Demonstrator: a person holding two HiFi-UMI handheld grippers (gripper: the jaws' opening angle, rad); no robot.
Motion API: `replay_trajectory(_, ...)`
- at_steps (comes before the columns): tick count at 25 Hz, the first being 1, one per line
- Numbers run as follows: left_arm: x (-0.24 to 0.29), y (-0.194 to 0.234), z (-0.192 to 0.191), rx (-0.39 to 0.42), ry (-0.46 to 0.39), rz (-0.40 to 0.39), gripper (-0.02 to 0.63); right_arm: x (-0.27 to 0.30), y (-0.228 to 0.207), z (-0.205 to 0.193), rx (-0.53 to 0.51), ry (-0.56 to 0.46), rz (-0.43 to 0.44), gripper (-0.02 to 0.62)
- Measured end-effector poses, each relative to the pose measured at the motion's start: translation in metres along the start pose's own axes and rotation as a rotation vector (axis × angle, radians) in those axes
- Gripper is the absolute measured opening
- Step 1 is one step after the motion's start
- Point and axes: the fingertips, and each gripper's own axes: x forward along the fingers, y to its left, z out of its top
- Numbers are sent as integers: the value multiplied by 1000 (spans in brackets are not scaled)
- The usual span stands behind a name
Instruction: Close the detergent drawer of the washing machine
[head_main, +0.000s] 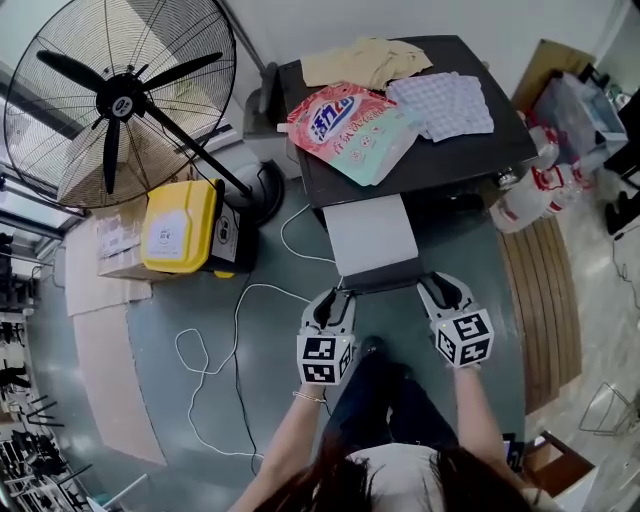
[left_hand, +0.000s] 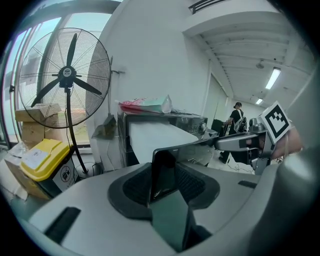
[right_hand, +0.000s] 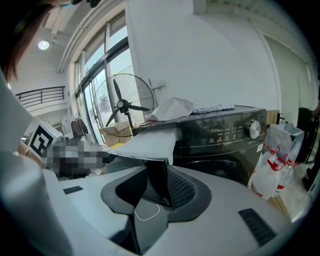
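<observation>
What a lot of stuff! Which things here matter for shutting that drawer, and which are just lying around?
For the job:
- detergent drawer, pulled out
- washing machine
- left gripper and right gripper, jaws on the drawer's front

Just lying about:
- fan
- yellow bin
- pink pouch
- cloths
- white cable

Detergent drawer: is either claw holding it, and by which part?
Both appear to. The left claw grips the detergent drawer at the left end of its dark front panel, the right claw at the right end.
</observation>
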Motion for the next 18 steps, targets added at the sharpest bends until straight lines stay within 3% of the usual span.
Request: replay_trajectory(18, 28, 21, 23, -7, 26, -40, 153, 31, -14, 25, 51, 4, -59, 147)
